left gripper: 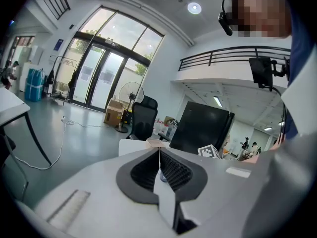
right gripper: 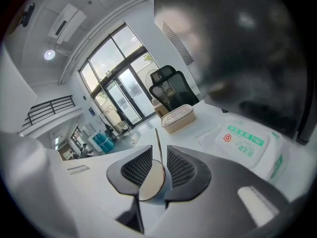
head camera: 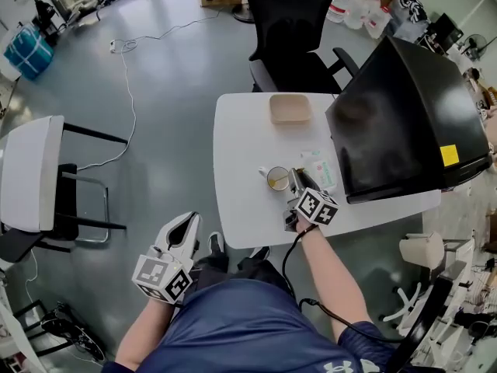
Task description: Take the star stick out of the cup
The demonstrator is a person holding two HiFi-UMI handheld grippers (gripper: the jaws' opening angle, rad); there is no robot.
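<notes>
A small cup [head camera: 277, 178] with a tan inside stands on the white table [head camera: 241, 146] near its front edge. My right gripper [head camera: 297, 179] is right beside it. In the right gripper view the cup's round mouth [right gripper: 150, 181] lies low between the jaws. A thin stick [right gripper: 158, 145] rises from it through the narrow gap of the right gripper [right gripper: 158, 155]; no star shows, and the pads [right gripper: 181, 167] do not touch the stick. My left gripper [head camera: 189, 220] hangs over the floor left of the table, its jaws [left gripper: 159, 155] shut and empty.
A beige lidded box [head camera: 290, 108] sits at the table's far side and a green-printed wipes packet [head camera: 318, 168] lies beside the cup. A large black screen [head camera: 404, 123] covers the table's right end. A black office chair [head camera: 291, 29] stands behind; another white table [head camera: 31, 173] is at left.
</notes>
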